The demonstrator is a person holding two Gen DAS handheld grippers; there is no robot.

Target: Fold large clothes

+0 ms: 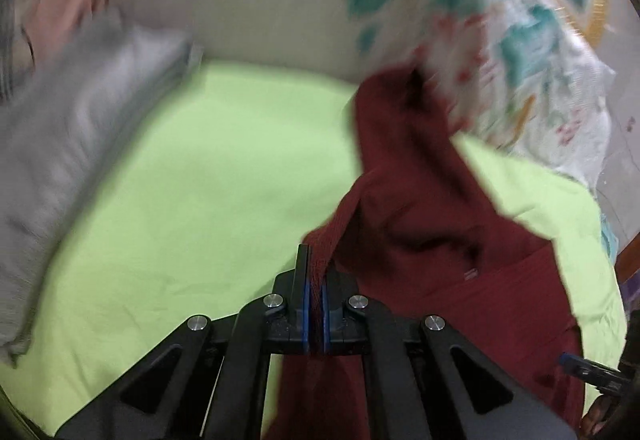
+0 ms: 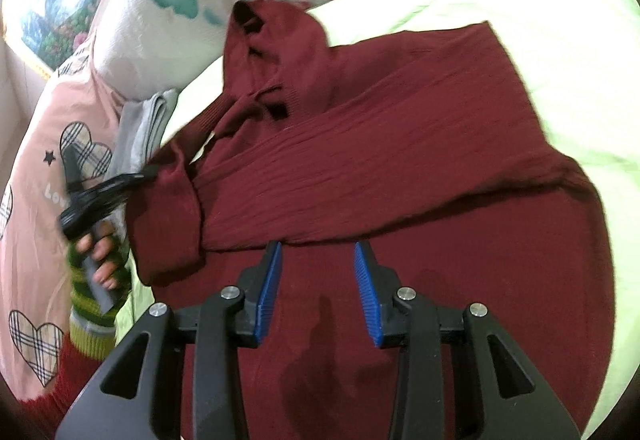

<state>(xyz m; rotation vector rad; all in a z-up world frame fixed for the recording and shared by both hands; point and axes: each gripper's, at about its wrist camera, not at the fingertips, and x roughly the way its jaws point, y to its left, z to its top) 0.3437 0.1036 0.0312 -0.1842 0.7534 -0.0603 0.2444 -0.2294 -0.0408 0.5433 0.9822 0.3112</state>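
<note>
Sweater (image 2: 400, 168), dark red, ribbed knit, is spread on a bed covered by a light green sheet (image 1: 192, 168). One ribbed edge is pinched between the blue pads of the left tool (image 1: 316, 304), whose jaws are closed on the cloth; from there the fabric is drawn up and away to the right of that tool. In the right wrist view the left tool is seen at the sweater's left edge, held in a hand (image 2: 100, 252) with a green striped cuff. The right tool (image 2: 318, 292) is held over the lower body of the sweater with its jaws parted and nothing between the pads; a folded-over sleeve is seen just ahead of its fingertips. Beyond the sweater, a floral quilt (image 2: 180, 0) is heaped. Left of the left tool, a grey pillow (image 1: 80, 144) is laid on the sheet. A pink heart-patterned cloth (image 2: 40, 200) is seen behind the hand.
</note>
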